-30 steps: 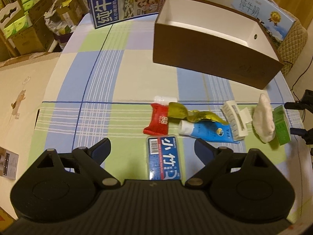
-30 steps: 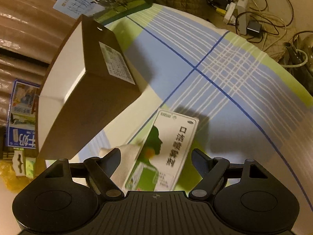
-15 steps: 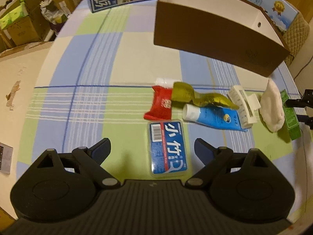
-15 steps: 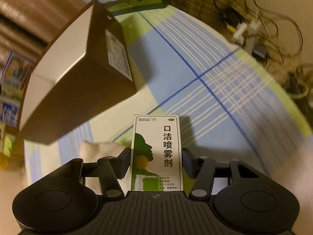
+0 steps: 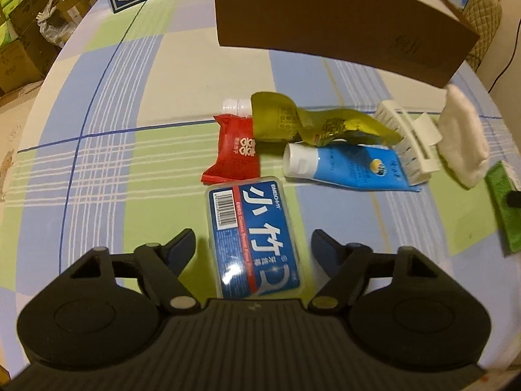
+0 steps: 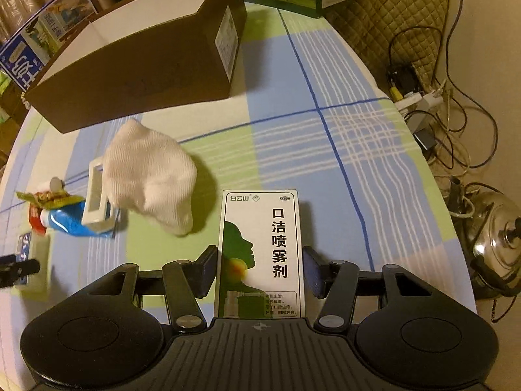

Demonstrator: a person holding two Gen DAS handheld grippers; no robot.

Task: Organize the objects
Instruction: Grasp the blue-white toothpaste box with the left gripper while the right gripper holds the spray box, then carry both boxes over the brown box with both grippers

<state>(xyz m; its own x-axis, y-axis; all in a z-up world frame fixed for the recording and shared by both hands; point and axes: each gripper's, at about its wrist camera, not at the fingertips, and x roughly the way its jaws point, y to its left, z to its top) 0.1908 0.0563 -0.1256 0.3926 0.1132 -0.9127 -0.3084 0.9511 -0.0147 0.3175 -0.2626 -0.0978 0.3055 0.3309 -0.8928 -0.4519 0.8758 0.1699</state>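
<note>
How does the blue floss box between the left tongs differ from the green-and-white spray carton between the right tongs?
The blue floss box is a clear-lidded case with rounded corners and a barcode; the spray carton is sharp-edged cardboard, printed with a green head profile. The left tongs, which have just been closing, stand clear of the floss box; the right tongs sit closer to the carton's sides. Both lie flat on the checked tablecloth.

Spray box [image 6: 262, 254] reads "口洁喷雾剂"; blue case [image 5: 252, 239], "小竹".
</note>
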